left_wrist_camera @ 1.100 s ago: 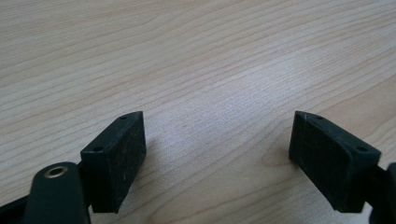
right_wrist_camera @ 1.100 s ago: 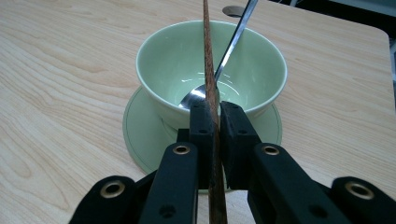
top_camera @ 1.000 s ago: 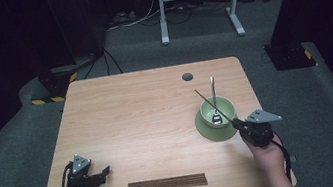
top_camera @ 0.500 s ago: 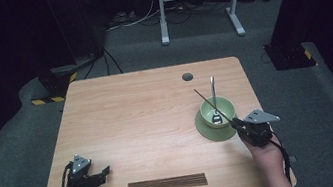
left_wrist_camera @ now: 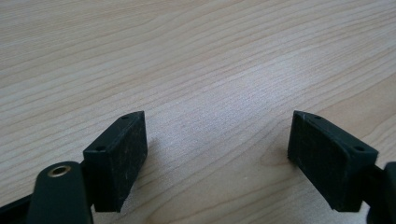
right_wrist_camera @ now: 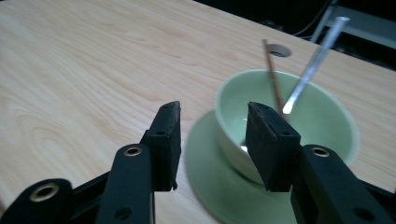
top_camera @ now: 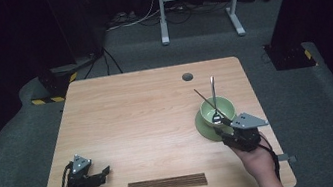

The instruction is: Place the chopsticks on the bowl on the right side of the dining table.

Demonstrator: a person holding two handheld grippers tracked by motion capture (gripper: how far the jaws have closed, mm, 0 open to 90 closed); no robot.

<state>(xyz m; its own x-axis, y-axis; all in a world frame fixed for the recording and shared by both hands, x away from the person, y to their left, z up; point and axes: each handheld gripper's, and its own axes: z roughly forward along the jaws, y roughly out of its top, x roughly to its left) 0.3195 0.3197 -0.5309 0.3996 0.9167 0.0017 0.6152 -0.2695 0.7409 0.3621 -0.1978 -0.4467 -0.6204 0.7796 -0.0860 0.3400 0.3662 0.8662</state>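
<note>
A pale green bowl [top_camera: 217, 109] stands on a matching saucer [top_camera: 205, 129] at the right of the wooden table [top_camera: 147, 111]. In the bowl lean a metal spoon [top_camera: 213, 91] and a brown chopstick [top_camera: 203, 96]. My right gripper [top_camera: 223, 122] sits at the saucer's near right edge and points at the bowl. It is open, with nothing between its jaws. In the right gripper view, that gripper [right_wrist_camera: 212, 140] frames the bowl [right_wrist_camera: 322, 116], the saucer [right_wrist_camera: 205, 182], the spoon [right_wrist_camera: 313, 60] and the chopstick [right_wrist_camera: 272, 77]. My left gripper [top_camera: 106, 171] rests open at the front left; in its own view it [left_wrist_camera: 217, 154] stands over bare wood.
A flat row of dark brown sticks [top_camera: 167, 183] lies along the table's front edge between my hands. A round cable hole [top_camera: 187, 76] is near the far edge. Dark floor, cables and a white stand leg [top_camera: 160, 13] lie beyond the table.
My right gripper has shifted slightly left, closer to the bowl and saucer. The left gripper has not moved.
</note>
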